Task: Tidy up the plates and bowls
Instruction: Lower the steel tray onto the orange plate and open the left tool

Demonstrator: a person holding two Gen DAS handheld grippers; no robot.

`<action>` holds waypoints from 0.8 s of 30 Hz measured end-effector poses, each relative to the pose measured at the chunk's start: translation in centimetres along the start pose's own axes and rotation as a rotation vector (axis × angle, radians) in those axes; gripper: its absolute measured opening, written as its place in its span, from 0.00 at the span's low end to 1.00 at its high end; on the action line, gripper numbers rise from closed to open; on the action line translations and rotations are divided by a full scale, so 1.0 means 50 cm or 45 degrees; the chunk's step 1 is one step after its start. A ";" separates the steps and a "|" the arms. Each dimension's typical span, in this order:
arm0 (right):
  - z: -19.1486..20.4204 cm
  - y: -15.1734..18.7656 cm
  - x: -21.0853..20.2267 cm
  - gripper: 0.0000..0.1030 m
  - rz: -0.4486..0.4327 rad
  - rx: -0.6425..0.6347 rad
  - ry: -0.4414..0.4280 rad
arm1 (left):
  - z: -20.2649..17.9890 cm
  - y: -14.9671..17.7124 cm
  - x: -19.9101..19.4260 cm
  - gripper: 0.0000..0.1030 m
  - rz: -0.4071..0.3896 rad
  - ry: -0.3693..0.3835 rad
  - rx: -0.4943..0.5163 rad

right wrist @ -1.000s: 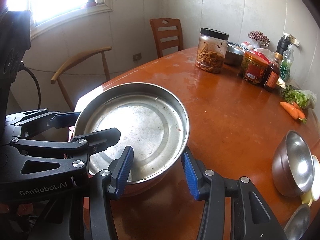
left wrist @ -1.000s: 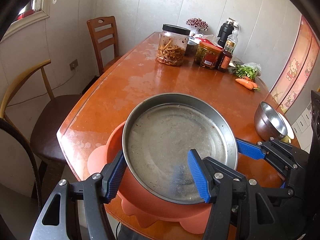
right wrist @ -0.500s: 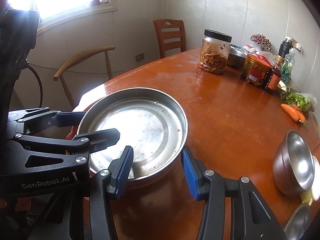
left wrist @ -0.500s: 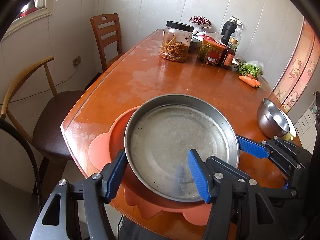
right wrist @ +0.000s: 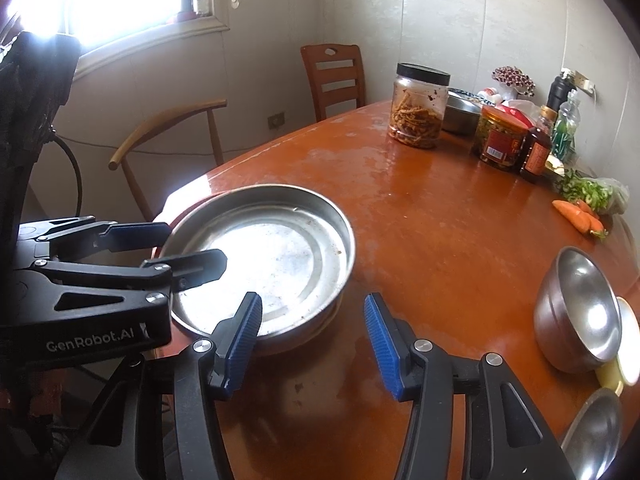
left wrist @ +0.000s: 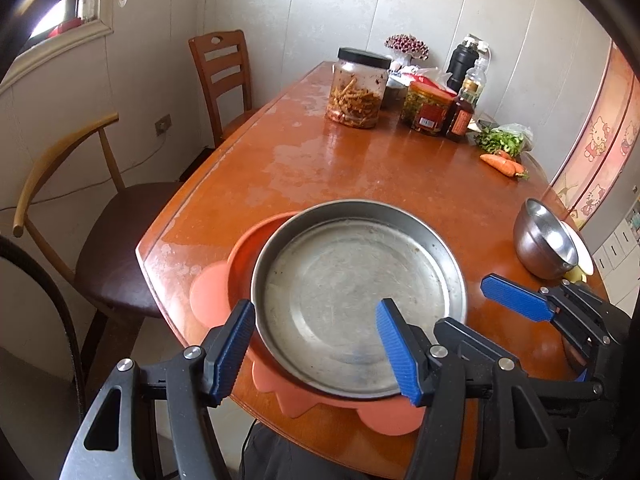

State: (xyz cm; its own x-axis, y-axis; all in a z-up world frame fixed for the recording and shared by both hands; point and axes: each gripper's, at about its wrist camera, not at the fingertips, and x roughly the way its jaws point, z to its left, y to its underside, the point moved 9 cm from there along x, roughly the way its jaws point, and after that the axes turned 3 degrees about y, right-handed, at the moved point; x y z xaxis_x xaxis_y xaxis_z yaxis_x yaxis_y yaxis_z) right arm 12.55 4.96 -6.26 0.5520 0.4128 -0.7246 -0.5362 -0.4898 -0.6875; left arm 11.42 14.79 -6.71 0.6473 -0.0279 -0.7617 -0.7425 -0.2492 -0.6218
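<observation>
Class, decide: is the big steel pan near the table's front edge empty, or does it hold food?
Empty. The steel pan shows its bare, scuffed metal floor in both wrist views, with only small specks; it sits in an orange plate.

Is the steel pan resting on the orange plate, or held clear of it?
Touching. The left wrist view shows the steel pan sitting directly on the orange plate, whose rim sticks out beneath the pan with no gap.

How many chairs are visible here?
2: a slat-back chair at the far end, and a curved-back chair with a dark seat nearer the cameras. Others may be out of view.
</observation>
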 end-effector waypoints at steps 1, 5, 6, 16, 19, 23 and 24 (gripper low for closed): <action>-0.003 0.001 -0.004 0.54 -0.003 0.006 0.000 | -0.002 -0.001 -0.004 0.61 -0.008 -0.006 -0.001; -0.015 0.002 -0.027 0.54 -0.026 0.024 0.006 | -0.009 -0.006 -0.021 0.62 -0.032 -0.024 0.005; -0.019 0.002 -0.033 0.54 -0.032 0.030 0.006 | -0.014 -0.006 -0.026 0.62 -0.035 -0.023 0.007; -0.083 0.020 -0.118 0.58 -0.101 0.105 0.041 | -0.112 -0.016 -0.061 0.62 -0.069 0.030 0.079; -0.112 0.030 -0.151 0.59 -0.123 0.134 0.058 | -0.156 -0.017 -0.066 0.62 -0.077 0.042 0.123; -0.156 0.045 -0.189 0.60 -0.147 0.166 0.083 | -0.219 -0.016 -0.073 0.63 -0.085 0.073 0.168; -0.166 0.050 -0.198 0.60 -0.153 0.174 0.088 | -0.232 -0.016 -0.073 0.64 -0.084 0.079 0.174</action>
State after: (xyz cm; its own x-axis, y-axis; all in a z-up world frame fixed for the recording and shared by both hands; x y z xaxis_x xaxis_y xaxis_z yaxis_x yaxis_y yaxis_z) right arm 11.07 -6.70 -0.40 0.6573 0.4056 -0.6352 -0.5432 -0.3293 -0.7723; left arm 11.64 3.86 -1.33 0.7015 -0.0765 -0.7086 -0.7120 -0.1187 -0.6920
